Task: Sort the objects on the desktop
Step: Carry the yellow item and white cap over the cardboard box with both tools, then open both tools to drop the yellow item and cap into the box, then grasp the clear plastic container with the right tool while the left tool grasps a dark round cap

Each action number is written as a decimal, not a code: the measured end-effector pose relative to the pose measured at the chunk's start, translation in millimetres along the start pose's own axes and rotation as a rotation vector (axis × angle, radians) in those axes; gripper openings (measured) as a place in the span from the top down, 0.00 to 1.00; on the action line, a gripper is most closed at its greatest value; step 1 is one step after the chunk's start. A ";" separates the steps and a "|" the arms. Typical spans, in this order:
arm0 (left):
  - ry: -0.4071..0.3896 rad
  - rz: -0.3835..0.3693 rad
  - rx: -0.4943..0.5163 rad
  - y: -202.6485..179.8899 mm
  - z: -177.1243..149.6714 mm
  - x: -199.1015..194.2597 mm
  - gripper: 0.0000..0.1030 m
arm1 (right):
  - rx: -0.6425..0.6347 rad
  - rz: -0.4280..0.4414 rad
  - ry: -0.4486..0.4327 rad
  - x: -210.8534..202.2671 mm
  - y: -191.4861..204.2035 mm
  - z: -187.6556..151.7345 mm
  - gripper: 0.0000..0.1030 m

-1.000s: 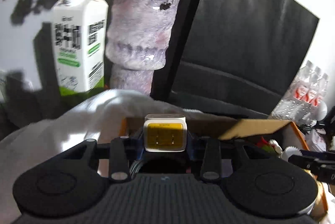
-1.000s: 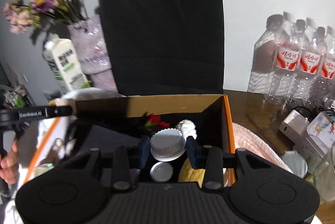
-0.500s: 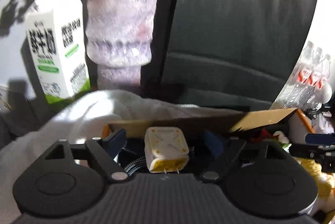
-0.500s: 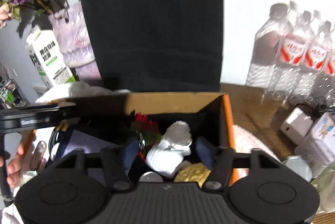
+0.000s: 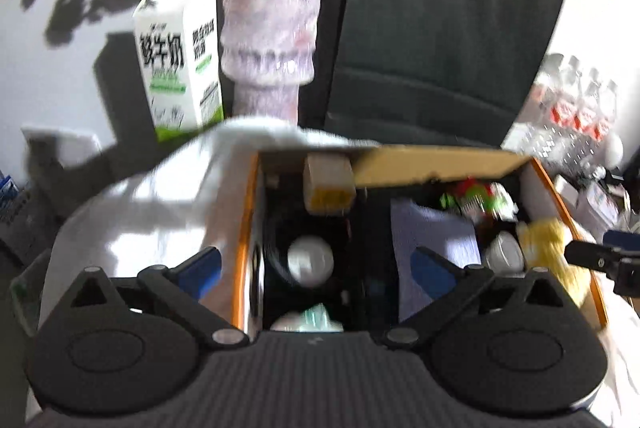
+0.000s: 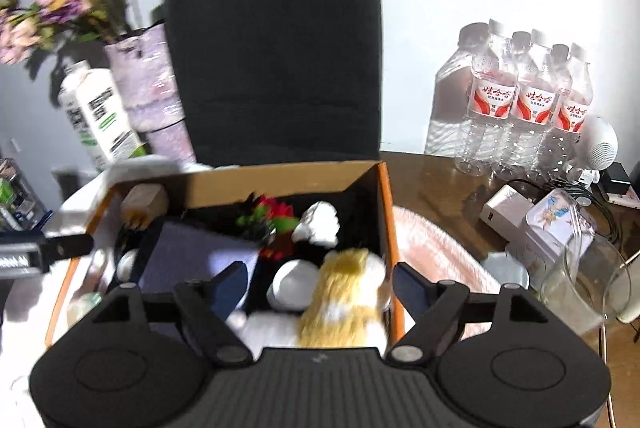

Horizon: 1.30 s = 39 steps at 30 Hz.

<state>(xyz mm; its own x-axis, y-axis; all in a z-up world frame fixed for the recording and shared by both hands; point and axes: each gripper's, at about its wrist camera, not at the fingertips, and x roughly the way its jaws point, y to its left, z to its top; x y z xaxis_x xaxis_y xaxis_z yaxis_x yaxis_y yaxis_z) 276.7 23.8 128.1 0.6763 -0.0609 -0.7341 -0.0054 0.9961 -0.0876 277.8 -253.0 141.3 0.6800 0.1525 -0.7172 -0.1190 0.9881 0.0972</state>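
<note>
Left wrist view: the left claw (image 5: 316, 264) is spread wide with nothing between its blue pads, poised over the left compartment of a cardboard box (image 5: 440, 164). A yellow-faced plug (image 5: 329, 184) lies blurred against the far wall of that compartment, at about 12 o'clock from the claw, clear of both pads. Below it sits a white round lid (image 5: 310, 260) on a dark coil. A purple card (image 5: 436, 240) stands in the middle of the box at 2 o'clock. At 11 o'clock beyond the box stand a milk carton (image 5: 178, 56) and a vase (image 5: 272, 36), with a black paper bag (image 5: 444, 36) at 1 o'clock. A white cloth (image 5: 152, 204) lies at 9 o'clock beside the box.

Right wrist view: the right claw (image 6: 320, 286) also gapes open, holding nothing, over the right compartment. Between and below its pads lie a yellow plush toy (image 6: 344, 296) and a white cap (image 6: 294, 284); crumpled white paper (image 6: 318, 224) and a red flower (image 6: 276, 216) sit further back at 12 o'clock. Water bottles (image 6: 516, 108) stand on the desk (image 6: 432, 188) at 2 o'clock, a white charger (image 6: 506, 208) and a tin (image 6: 558, 228) at 3 o'clock.
</note>
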 end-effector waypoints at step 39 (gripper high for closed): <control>-0.372 -0.051 0.059 -11.7 -324.9 -169.8 0.01 | -0.080 0.012 -0.268 -150.0 44.0 -330.9 0.10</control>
<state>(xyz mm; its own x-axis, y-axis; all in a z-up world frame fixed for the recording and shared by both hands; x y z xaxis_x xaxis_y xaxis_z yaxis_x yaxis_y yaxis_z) -77.5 1.9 35.0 0.8959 -0.0940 -0.4341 0.0701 0.9950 -0.0707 -68.9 -238.8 24.8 0.8441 0.1744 -0.5071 -0.1776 0.9832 0.0424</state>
